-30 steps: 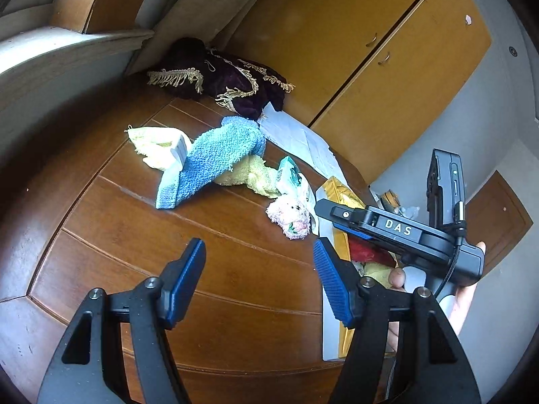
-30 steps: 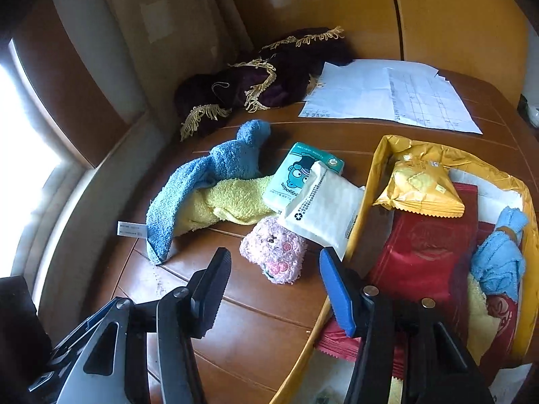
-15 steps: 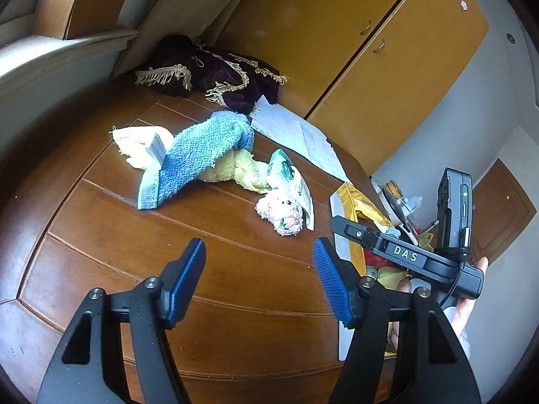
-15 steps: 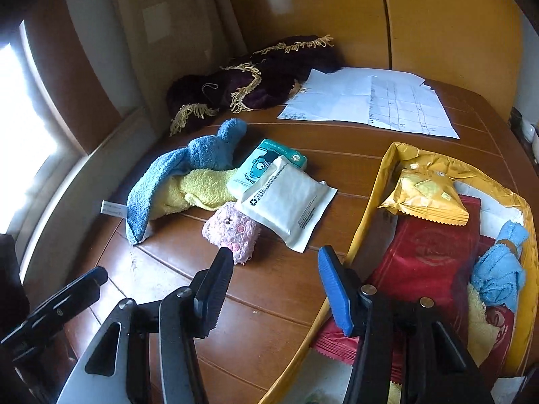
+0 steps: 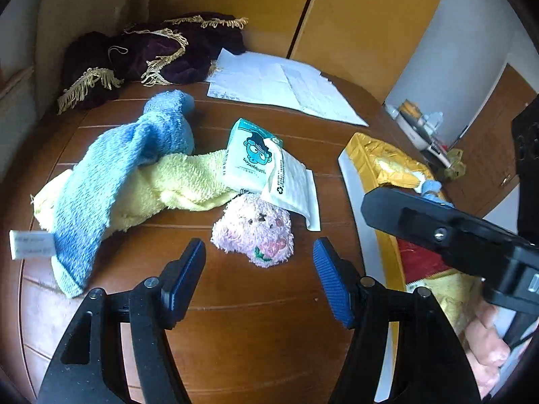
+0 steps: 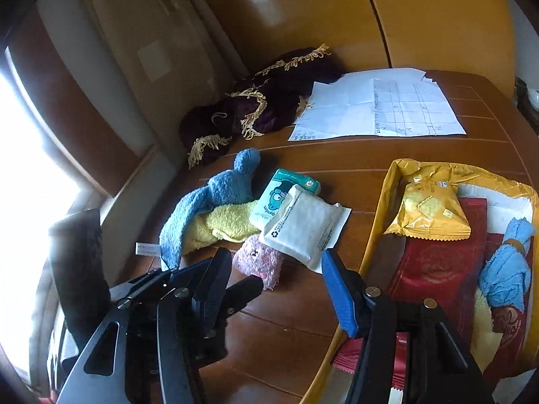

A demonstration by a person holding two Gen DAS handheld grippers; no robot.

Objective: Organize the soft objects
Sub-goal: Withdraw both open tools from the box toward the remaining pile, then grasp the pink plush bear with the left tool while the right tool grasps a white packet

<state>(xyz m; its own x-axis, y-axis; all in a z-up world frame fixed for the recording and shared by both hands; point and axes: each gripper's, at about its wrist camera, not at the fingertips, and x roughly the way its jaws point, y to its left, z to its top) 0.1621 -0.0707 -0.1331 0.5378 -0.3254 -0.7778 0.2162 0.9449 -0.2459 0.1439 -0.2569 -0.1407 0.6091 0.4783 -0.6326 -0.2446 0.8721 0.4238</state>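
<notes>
Both claws, left claw (image 5: pixel 259 276) and right claw (image 6: pixel 274 289), were spread wide, holding nothing; grabbing the pink toy (image 5: pixel 256 229) could snag the white packet (image 5: pixel 293 192) at its 1 o'clock.

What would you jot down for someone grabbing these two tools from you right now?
Left hand-held gripper: open, empty, lined up just short of the pink plush toy.
Right hand-held gripper: open, empty, over the table beside the yellow tray.
Blue towel lies across the yellow towel; a white packet overlaps the teal tissue pack.
Done: a small blue cloth sits in the tray with snack packets.
Left: plush toy and both towels are loose on the table.
</notes>
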